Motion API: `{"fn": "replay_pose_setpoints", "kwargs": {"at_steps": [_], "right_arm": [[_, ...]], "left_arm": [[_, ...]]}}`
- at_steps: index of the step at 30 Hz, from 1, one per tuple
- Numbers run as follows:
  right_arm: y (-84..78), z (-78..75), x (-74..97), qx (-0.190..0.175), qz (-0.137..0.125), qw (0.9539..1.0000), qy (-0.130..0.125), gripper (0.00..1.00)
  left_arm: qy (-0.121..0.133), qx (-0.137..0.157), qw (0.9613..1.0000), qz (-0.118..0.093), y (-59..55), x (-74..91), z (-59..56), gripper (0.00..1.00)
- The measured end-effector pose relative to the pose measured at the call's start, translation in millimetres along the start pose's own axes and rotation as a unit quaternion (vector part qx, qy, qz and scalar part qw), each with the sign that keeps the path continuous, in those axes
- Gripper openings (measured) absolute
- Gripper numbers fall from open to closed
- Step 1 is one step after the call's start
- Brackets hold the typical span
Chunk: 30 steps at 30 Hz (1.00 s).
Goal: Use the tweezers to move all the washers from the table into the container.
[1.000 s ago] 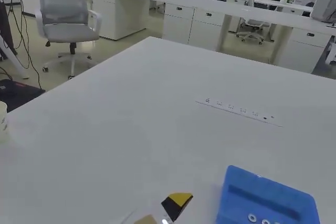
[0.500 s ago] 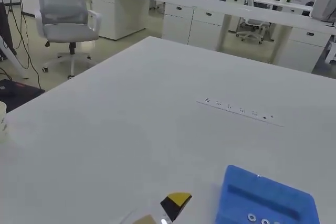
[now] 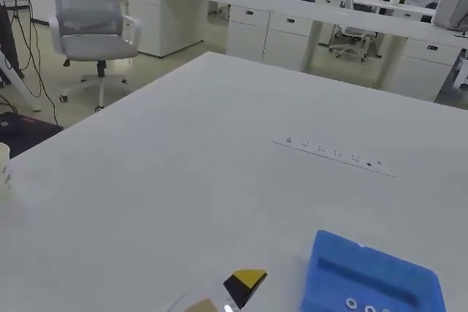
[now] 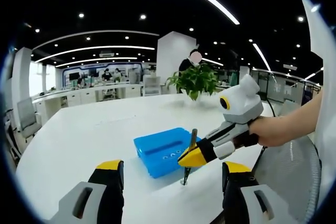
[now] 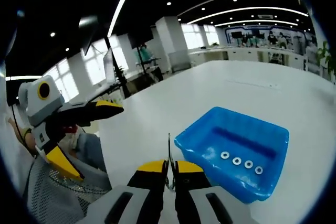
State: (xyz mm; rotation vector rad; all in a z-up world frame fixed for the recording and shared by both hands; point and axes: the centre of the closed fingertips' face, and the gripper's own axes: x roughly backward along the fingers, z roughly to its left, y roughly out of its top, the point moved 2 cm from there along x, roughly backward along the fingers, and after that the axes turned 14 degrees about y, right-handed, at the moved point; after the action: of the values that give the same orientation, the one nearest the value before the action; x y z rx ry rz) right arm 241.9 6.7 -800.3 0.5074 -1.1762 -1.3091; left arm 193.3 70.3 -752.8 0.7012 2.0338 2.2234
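Note:
The blue container (image 5: pixel 236 150) holds a row of several washers (image 5: pixel 241 162). My right gripper (image 5: pixel 169 169) is shut on the thin metal tweezers (image 5: pixel 169 153), just left of the container. In the left gripper view the right gripper (image 4: pixel 210 148) reaches in from the right. There the tweezers (image 4: pixel 189 156) point down at the table beside the container (image 4: pixel 163 150). My left gripper (image 4: pixel 173 177) stands wide open with nothing between its fingers, short of the container. In the head view the container (image 3: pixel 373 275) sits at the bottom right, and a gripper's yellow-black tip (image 3: pixel 245 286) shows to its left.
A power strip (image 3: pixel 333 155) is set into the white table (image 3: pixel 183 166) beyond the container. A paper cup (image 3: pixel 4 169) stands at the table's left edge. Past the table are an office chair (image 3: pixel 91 27) and rows of desks. A person's hand (image 4: pixel 275 129) holds the right gripper.

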Motion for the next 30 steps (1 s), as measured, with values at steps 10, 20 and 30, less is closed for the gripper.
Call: {"fn": "replay_pose_setpoints", "kwargs": {"at_steps": [10, 20, 30], "right_arm": [[31.3, 0.2, 8.9, -0.022, -0.053, 0.9983, 0.008, 0.02], [54.0, -17.6, 14.1, -0.029, -0.085, 0.9959, 0.0, 0.02], [68.9, -34.0, 13.3, -0.035, -0.097, 0.9946, -0.008, 0.02]], "left_arm": [[0.0, 0.0, 1.0, 0.0, 0.0, -0.1, 0.4, 0.77], [0.0, -0.004, 1.0, 0.002, -0.4, -0.1, -0.3, 0.78], [-0.001, -0.003, 1.0, 0.003, -0.8, -0.2, -0.4, 0.77]]}}
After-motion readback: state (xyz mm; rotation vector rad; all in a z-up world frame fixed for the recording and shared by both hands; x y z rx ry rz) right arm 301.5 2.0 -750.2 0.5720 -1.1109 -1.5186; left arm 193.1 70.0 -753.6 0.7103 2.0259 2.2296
